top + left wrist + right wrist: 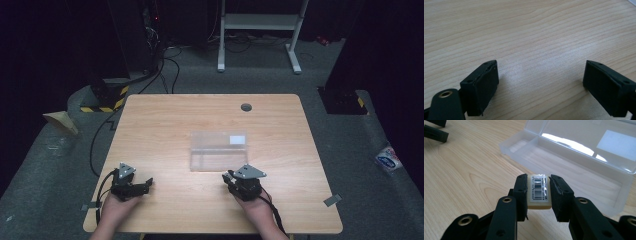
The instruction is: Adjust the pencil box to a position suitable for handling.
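Resting on the pale wood-grain worktop (165,120), the left gripper (540,82) has its 2 fingers (482,87) apart over bare wood, nothing between them. Across to the right gripper (538,192): its fingers are clamped on a small cream eraser (539,191) with a barcode label, poised just before the clear plastic box (584,160), lid lying open. Best move now, I'd say: carry it level over the low front wall, then let go inside.

left tool (540,82) jaws apart, low over wood; right tool (539,192) clamped shut
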A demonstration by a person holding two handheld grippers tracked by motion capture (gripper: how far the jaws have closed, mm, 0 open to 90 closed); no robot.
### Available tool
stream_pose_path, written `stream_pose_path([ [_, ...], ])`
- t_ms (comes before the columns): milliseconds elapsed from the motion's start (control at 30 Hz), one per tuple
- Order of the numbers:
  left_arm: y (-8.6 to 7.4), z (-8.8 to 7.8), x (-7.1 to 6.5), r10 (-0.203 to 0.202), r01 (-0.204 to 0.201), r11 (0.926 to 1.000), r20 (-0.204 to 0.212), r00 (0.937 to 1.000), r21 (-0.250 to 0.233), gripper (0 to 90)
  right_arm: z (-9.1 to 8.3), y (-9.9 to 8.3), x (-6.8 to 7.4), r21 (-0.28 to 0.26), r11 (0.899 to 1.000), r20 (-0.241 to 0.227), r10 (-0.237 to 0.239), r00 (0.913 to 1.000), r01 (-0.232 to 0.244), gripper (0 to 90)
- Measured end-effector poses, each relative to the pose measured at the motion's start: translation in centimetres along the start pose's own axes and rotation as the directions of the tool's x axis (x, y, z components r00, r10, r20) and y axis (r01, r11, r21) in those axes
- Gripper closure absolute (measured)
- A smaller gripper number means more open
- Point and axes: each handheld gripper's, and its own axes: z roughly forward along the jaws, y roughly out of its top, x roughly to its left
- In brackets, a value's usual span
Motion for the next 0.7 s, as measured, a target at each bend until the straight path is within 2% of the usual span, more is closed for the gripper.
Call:
stream_pose_path([
  [367, 0.0, -0.1, 0.0, 0.001, -0.001, 1.0000, 0.002, 1.0000, 0.003, 12.8, 0.6, 1.4, 0.2, -0.025, 1.000, 0.007, 0.000, 1.0000, 0.000, 67.8],
  [700, -0.1, -0.1, 0.0, -0.003, 0.003, 1.0000, 0.004, 1.0000, 0.004, 12.8, 1.1, 2.7, 0.6, -0.038, 0.999, 0.010, -0.022, 0.9997, 0.022, 67.8],
])
